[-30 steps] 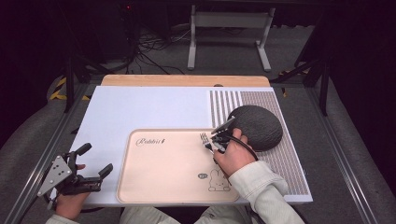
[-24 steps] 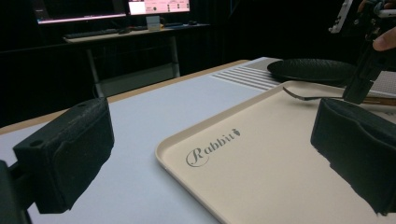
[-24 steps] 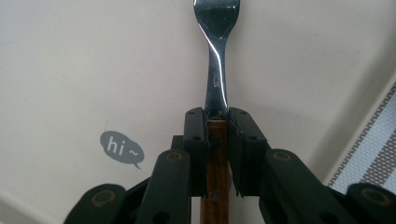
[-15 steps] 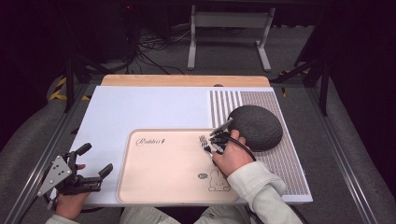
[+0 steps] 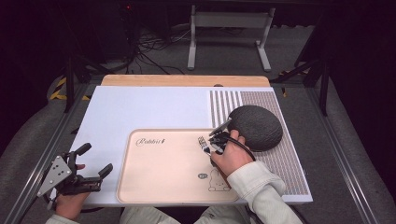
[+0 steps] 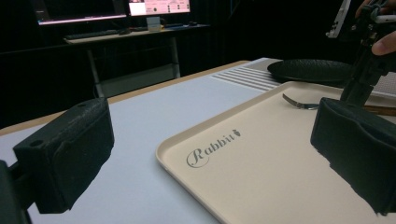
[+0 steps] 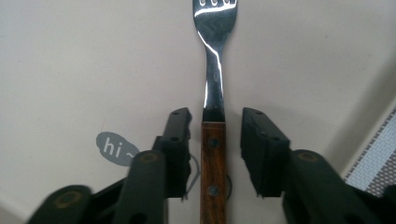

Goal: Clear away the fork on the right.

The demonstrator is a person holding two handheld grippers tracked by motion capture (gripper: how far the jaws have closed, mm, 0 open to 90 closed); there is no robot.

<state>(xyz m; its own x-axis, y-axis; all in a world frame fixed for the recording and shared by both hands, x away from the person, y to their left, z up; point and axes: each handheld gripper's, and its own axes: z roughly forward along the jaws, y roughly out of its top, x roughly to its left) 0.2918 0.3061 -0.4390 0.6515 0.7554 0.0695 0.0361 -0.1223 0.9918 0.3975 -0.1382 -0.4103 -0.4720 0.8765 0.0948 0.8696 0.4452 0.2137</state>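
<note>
Right gripper view looks straight down the fork (image 7: 214,93): its wooden handle lies between the two black jaws with a clear gap on either side, the steel neck and tines running ahead of the jaw tips. The right gripper (image 7: 215,135) has just been opening its jaws; they now stand narrowly apart with the handle between them but the pads off it, so the fork rests loose on the beige tray (image 7: 70,70). A grey "hi" speech bubble printed on the tray sits just to the left of the left jaw.

From the high view, the fork (image 5: 203,141) lies in front of the right gripper (image 5: 215,140) on the tray's far right part, and a dark round plate (image 5: 254,127) lies just beyond the jaws on the striped mat (image 5: 280,158). Plate and tray carry nothing else that I can see.

The fork looks stiff and light. Its polished steel would likely slip under the pads, while the riveted wooden handle is flat-sided and should give a surer hold, best taken across its width near the neck, where the jaws already stand.

Left gripper (image 5: 93,161) waits off the tray's near left corner, jaws wide and empty, the tray (image 6: 261,177) spreading between and beyond them.
</note>
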